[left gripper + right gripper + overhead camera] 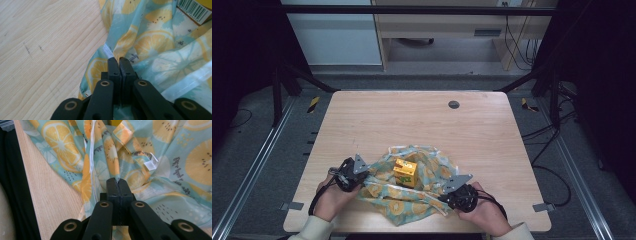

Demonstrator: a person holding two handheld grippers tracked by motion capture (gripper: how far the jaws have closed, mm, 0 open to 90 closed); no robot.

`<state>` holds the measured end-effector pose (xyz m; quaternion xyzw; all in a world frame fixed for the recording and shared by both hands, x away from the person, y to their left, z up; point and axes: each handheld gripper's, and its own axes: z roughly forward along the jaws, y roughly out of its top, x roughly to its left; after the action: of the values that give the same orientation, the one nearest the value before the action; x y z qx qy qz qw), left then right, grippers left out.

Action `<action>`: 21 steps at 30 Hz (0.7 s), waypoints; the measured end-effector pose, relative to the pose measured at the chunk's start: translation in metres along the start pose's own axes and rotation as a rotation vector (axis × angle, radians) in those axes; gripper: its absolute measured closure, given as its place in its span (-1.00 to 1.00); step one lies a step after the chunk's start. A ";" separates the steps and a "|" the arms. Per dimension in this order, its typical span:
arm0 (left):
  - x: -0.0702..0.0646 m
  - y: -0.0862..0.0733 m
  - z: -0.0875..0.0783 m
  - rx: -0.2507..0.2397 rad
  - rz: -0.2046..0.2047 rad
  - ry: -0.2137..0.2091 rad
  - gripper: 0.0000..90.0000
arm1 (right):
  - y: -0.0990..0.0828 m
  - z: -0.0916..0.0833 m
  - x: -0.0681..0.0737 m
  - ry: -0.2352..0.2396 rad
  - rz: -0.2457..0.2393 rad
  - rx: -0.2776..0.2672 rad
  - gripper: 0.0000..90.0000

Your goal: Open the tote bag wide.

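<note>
**Cloth pinched at both sides, carton between my grippers**

Seen from the high view, my left gripper (pixel 353 172) sits at the left edge of the lemon-print cloth (pixel 424 197) and my right gripper (pixel 457 192) at its lower right edge. The yellow carton (pixel 405 172) stands on the cloth between my two sets of fingers, nearer the left ones. The cloth lies crumpled on the wooden table (pixel 412 120).

From the left gripper view, my jaws are pressed together on a fold of the cloth (pixel 150 47), which rises straight out from my fingertips. The carton (pixel 197 8) lies beyond them, up and to the right; bare table (pixel 45 50) lies to their left.

From the right gripper view, my jaws are likewise clamped on a bunched ridge of cloth (pixel 110 157) just ahead of the tips. A small white tag (pixel 152 165) sits right of them, table (pixel 47 195) to the left.
</note>
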<state>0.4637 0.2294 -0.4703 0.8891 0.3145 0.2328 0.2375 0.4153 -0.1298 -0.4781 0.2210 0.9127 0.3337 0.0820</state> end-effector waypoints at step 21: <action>-0.007 0.010 -0.027 -0.281 -0.126 0.006 -0.25 | 0.006 -0.025 -0.011 -0.149 0.061 -0.183 -0.50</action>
<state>0.4483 0.2253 -0.4451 0.8249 0.3348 0.2617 0.3728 0.4194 -0.1456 -0.4550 0.2645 0.8628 0.4004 0.1592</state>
